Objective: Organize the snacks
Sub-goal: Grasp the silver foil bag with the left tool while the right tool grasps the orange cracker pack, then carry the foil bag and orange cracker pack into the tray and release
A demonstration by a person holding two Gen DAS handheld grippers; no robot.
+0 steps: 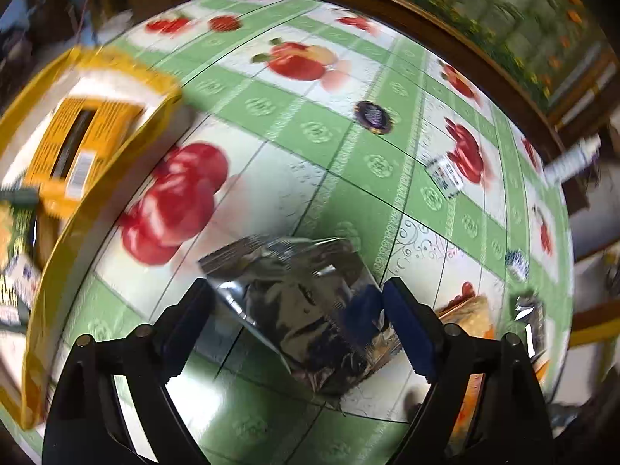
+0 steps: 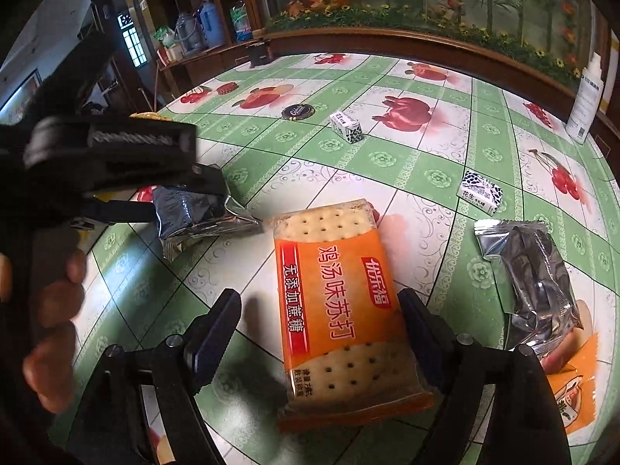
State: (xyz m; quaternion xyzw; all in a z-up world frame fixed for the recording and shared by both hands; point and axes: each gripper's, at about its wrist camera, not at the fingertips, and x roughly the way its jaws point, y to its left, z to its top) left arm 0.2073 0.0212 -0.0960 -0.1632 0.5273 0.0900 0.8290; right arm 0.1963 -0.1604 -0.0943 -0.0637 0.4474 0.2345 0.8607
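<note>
Straddling the orange cracker pack [image 2: 341, 310], the right gripper [image 2: 321, 329] is spread wide with nothing held; the pack lies flat on the surface [image 2: 387, 162], long axis running 12-to-6 between the fingers. Left gripper [image 1: 298, 310] flanks a silver foil pouch [image 1: 306, 310]; cannot tell if it's clamped, yellow basket [image 1: 116, 162] at its 10 o'clock. Count: two silver pouches, one cracker pack, two small white candies [image 2: 346, 127], one dark round sweet [image 2: 297, 111].

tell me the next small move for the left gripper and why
Probably close the left gripper on the foil packet: its fingers sit open on either side of the packet, which still seems to lie on the table, and the yellow basket waits to the left.
</note>
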